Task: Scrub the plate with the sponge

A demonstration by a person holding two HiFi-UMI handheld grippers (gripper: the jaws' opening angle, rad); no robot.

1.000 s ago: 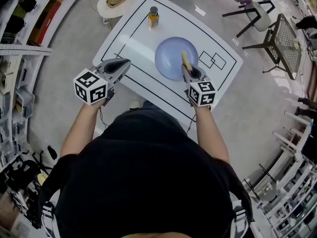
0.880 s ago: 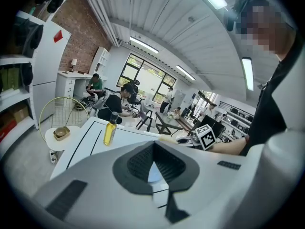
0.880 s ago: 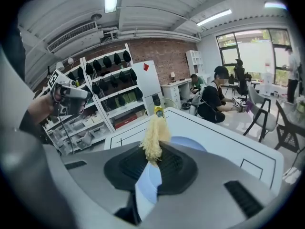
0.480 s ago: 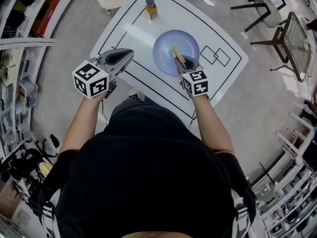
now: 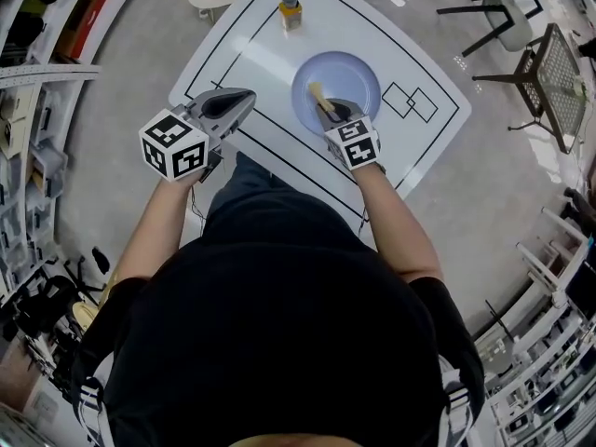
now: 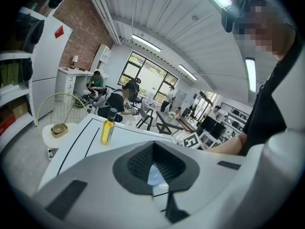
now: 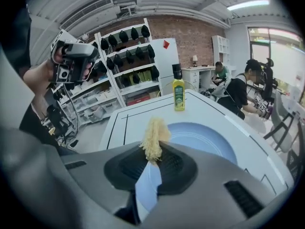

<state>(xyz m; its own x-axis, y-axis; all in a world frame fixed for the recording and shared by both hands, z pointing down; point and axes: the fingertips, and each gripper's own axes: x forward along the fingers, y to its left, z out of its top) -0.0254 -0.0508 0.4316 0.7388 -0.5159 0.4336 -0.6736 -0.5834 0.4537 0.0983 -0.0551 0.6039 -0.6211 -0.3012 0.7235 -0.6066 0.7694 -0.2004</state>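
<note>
Right tool (image 5: 326,112), clamped on the yellow sponge (image 5: 318,94), has swept from the centre of the blue plate (image 5: 358,68) toward its 9 o'clock side, so scrubbing looks underway. Left tool (image 5: 231,103) hovers closed and empty off the plate's 9 o'clock edge.

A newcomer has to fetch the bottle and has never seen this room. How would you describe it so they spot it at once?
Find the white table marked with black lines. Near its far edge, beyond the blue plate, stands the bottle. It is the only upright thing on that table: yellow, with a dark cap.
</note>
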